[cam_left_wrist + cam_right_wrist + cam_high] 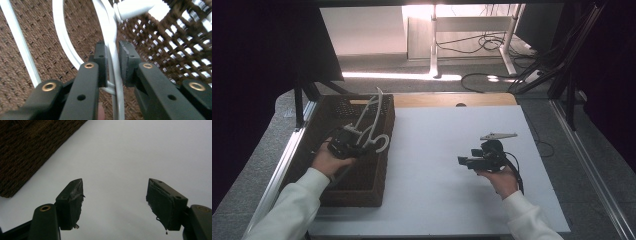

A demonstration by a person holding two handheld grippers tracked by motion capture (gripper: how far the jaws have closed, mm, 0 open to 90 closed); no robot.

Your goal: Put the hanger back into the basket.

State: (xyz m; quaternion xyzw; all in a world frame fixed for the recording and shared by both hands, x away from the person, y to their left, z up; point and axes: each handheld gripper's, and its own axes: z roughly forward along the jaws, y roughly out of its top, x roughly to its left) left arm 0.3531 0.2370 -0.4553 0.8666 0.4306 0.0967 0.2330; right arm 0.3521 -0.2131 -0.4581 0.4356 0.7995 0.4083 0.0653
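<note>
**White hanger pinched at the basket, not yet carried out**

At the left of the high view, a brown woven basket (pixel 362 192) is seen on the white table (pixel 447 165). Over its middle the left gripper (pixel 357 141) is held by a hand in a white sleeve. A white plastic hanger (pixel 373 125) rises from this gripper, tilted, with its long bar pointing toward the upper part of the frame and its hook curling at the right, over the basket's right wall.

In the left gripper view, a thin bar of the hanger (pixel 113 53) is seen between the two black jaws, which are brought close around it; the left pad seems to touch it, and a small gap remains at the right pad. The pinch is judged to be made or nearly made.

At the right of the high view, the right gripper (pixel 464 161) is held low over the bare table, well apart from the basket. In the right gripper view its jaws are spread wide, with nothing between them.

The picking is judged to be done in most part. What is left is to lift the hanger fully out of the basket and to put it down, probably on the free table.
</note>
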